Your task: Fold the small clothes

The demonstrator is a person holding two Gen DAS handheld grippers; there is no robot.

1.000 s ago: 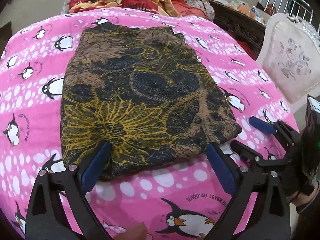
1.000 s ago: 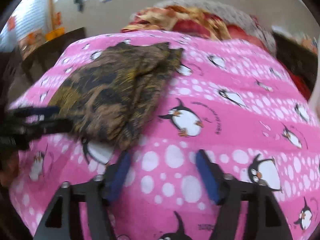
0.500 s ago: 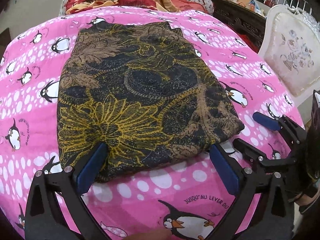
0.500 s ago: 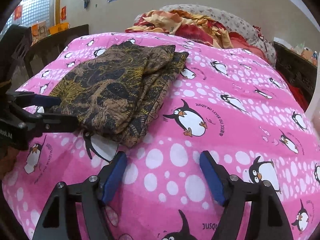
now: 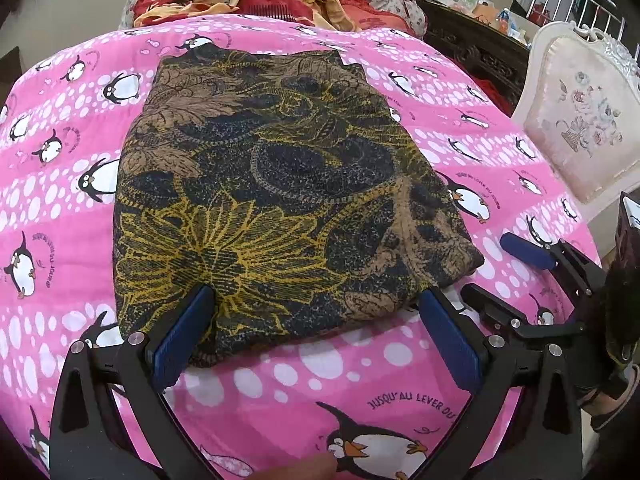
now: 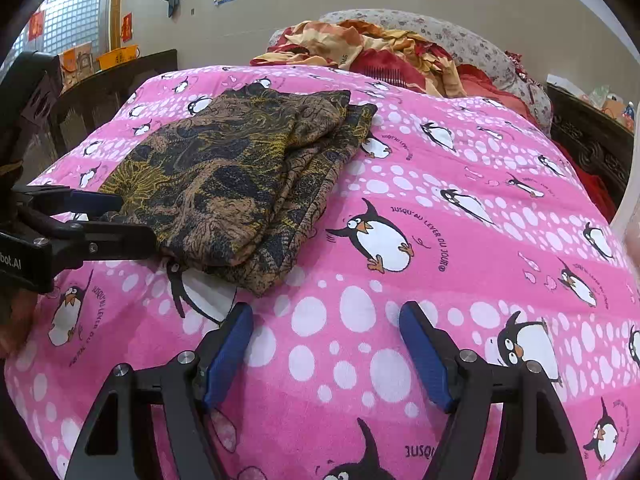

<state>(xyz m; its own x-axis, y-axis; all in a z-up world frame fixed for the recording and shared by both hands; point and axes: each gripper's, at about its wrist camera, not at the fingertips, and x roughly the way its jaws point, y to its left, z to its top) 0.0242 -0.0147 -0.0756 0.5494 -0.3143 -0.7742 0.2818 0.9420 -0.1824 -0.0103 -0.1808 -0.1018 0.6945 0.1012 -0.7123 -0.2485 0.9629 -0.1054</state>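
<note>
Folded garment (dark, floral) lies on pink penguin blanket.

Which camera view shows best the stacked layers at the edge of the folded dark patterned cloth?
The right wrist view. It looks along the side of the folded cloth, so the overlapping layers show. The left wrist view shows its whole top face on the pink blanket, but the layers hardly show.

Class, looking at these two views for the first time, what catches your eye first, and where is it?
The pink penguin blanket fills both views. On it, left of centre, lies a folded dark cloth with yellow flowers, its near edge between the open left gripper. Behind, a red-orange bedding heap.
</note>
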